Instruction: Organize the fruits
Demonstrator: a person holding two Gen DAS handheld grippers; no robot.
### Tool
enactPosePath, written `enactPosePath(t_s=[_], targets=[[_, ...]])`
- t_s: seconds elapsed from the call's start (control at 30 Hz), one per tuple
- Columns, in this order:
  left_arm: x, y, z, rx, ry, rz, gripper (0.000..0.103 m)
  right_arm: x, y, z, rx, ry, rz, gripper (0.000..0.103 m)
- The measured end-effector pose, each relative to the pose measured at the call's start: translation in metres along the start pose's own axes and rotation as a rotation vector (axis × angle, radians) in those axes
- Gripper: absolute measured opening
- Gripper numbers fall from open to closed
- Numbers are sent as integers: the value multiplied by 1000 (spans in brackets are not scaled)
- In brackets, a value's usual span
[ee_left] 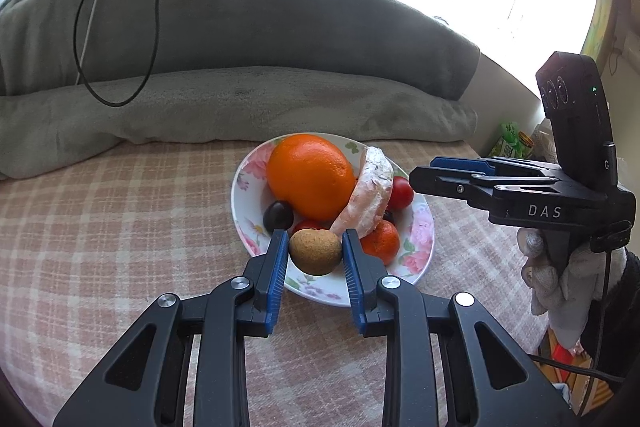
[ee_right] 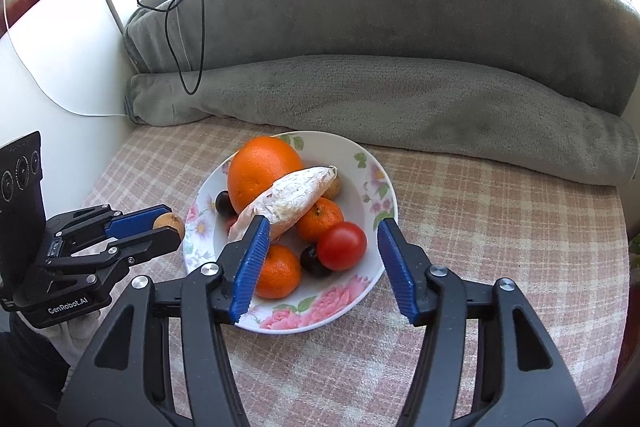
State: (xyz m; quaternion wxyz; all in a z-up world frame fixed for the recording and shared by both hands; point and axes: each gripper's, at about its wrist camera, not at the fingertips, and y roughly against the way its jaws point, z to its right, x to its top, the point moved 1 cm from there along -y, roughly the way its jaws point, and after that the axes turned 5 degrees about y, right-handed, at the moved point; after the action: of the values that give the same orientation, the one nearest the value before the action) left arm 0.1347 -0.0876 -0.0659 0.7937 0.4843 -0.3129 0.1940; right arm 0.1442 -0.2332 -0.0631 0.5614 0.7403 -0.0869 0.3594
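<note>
A floral plate (ee_left: 420, 227) (ee_right: 376, 187) sits on the checked cloth. It holds a big orange (ee_left: 310, 177) (ee_right: 262, 175), a wrapped pomelo segment (ee_left: 370, 191) (ee_right: 296, 199), a red tomato (ee_left: 401, 193) (ee_right: 342, 246), two mandarins (ee_right: 320, 219) (ee_right: 278, 271) and dark grapes (ee_left: 278, 215) (ee_right: 314, 261). My left gripper (ee_left: 315, 247) (ee_right: 166, 223) is shut on a small brown fruit (ee_left: 315, 253) (ee_right: 174, 223), just above the plate's near-left rim. My right gripper (ee_right: 324, 227) (ee_left: 420, 177) stands open over the plate. The tomato lies below the gap between its pads, untouched.
A rolled grey blanket (ee_left: 240, 99) (ee_right: 400, 95) closes off the far side of the cloth, with black cables (ee_left: 84, 39) hanging over it. A gloved hand (ee_left: 560, 275) carries the right gripper. Checked cloth (ee_right: 500, 227) surrounds the plate. Another brown fruit (ee_right: 335, 187) lies behind the segment.
</note>
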Motion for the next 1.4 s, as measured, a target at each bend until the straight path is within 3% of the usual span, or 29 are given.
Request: enactPosePath(t_s=[0.1, 0.2, 0.4, 0.47, 0.5, 0.73, 0.97, 1.4], targets=[[0, 0, 0, -1, -3, 3, 36, 0, 0, 0, -2, -3, 0, 59], [1, 1, 0, 2, -8, 6, 40, -1, 0, 0, -5, -8, 4, 67], [0, 2, 0, 5, -11, 8, 44, -1, 3, 0, -14, -6, 8, 71], [0, 3, 0, 7, -15, 12, 54, -1, 4, 0, -20, -4, 13, 84], [0, 4, 1, 10, -16, 16, 58, -1, 5, -1, -23, -1, 17, 86], [0, 7, 0, 26, -20, 22, 66, -1, 6, -3, -37, 5, 18, 92], [-3, 14, 0, 57, -18, 34, 81, -3, 10, -4, -72, -6, 11, 93], [-6, 30, -5, 91, 13, 53, 81, -4, 33, -14, -153, -7, 63, 93]])
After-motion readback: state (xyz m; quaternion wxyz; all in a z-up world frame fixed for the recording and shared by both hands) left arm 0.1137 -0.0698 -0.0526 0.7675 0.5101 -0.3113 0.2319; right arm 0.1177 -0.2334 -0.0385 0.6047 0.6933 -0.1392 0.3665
